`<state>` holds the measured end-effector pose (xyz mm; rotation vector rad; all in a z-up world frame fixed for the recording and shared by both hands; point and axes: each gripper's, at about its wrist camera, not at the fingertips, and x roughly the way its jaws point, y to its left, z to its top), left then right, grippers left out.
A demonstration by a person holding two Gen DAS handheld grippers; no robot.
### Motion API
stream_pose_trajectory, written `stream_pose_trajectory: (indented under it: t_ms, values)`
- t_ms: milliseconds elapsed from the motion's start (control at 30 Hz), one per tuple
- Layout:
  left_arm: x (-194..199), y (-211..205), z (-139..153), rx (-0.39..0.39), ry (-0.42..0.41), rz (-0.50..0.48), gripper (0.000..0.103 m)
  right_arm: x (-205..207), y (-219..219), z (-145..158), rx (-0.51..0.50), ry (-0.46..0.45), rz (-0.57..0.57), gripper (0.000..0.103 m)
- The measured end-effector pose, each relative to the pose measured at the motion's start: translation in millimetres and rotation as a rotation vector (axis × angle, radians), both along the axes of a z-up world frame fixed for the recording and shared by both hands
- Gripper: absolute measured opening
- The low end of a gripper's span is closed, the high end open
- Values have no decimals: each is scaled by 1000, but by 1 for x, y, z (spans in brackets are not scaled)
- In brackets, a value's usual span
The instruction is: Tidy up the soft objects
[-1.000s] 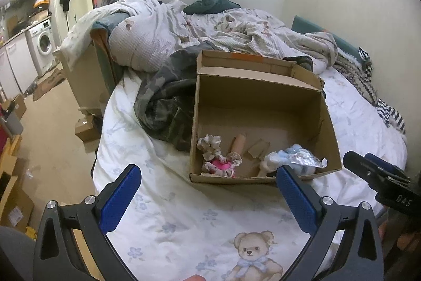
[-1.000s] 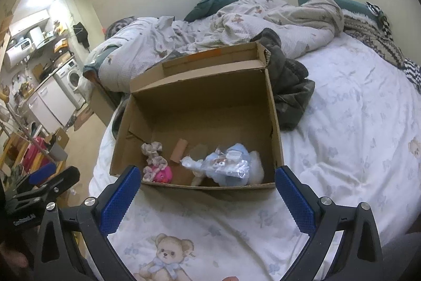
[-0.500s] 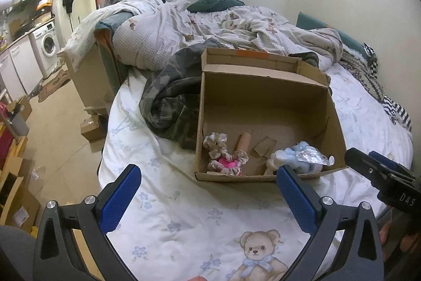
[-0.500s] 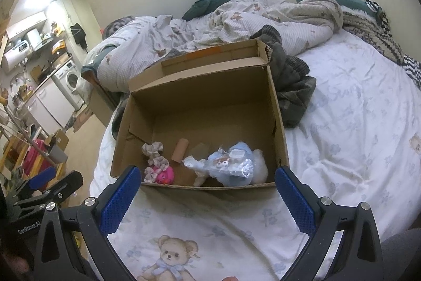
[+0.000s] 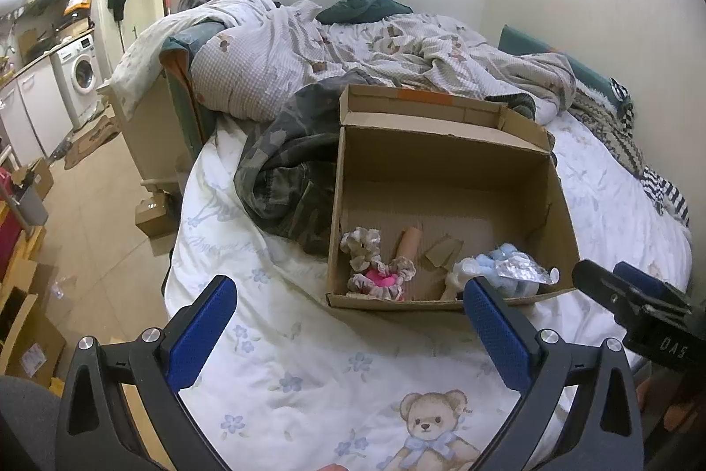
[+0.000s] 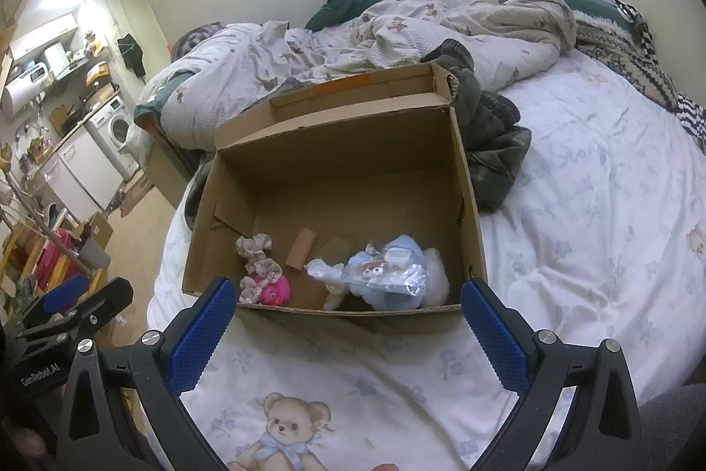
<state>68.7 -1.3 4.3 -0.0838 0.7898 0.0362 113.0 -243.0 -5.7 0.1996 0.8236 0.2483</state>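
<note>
An open cardboard box [image 5: 445, 153] [image 6: 335, 144] stands on the bed. Inside its near end lie grey scrunchies with a pink soft toy [image 5: 379, 277] [image 6: 273, 291], a cardboard tube [image 5: 408, 246] [image 6: 301, 248], and a light-blue plush in clear plastic wrap [image 5: 503, 270] [image 6: 388, 272]. My left gripper [image 5: 353, 321] is open and empty, held above the sheet just short of the box. My right gripper [image 6: 344, 321] is open and empty, near the box's front wall. The right gripper also shows at the right edge of the left wrist view [image 5: 635, 299].
A dark camouflage garment [image 5: 287, 171] [image 6: 490, 144] lies against the box's far side. A rumpled bear-print duvet [image 5: 353, 60] [image 6: 397, 29] covers the bed's head. The white bedsheet [image 5: 309, 365] has a teddy print. Floor, boxes and a washing machine [image 5: 81, 73] lie left.
Both grippers have drawn slightly back and left; the box sits a little further right and further off in the left wrist view. Both stay open and empty.
</note>
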Motion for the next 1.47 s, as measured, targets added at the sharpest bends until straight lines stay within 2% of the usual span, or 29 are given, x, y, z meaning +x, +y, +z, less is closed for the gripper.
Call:
stream_pose_trajectory:
  t_ms: [933, 1467]
  values:
    - [3, -5, 6, -31, -8, -3, 103, 1, 1, 1, -1, -9, 2, 103]
    - [3, -8, -3, -29, 4, -1, 103, 3, 1, 2, 6, -5, 4, 103]
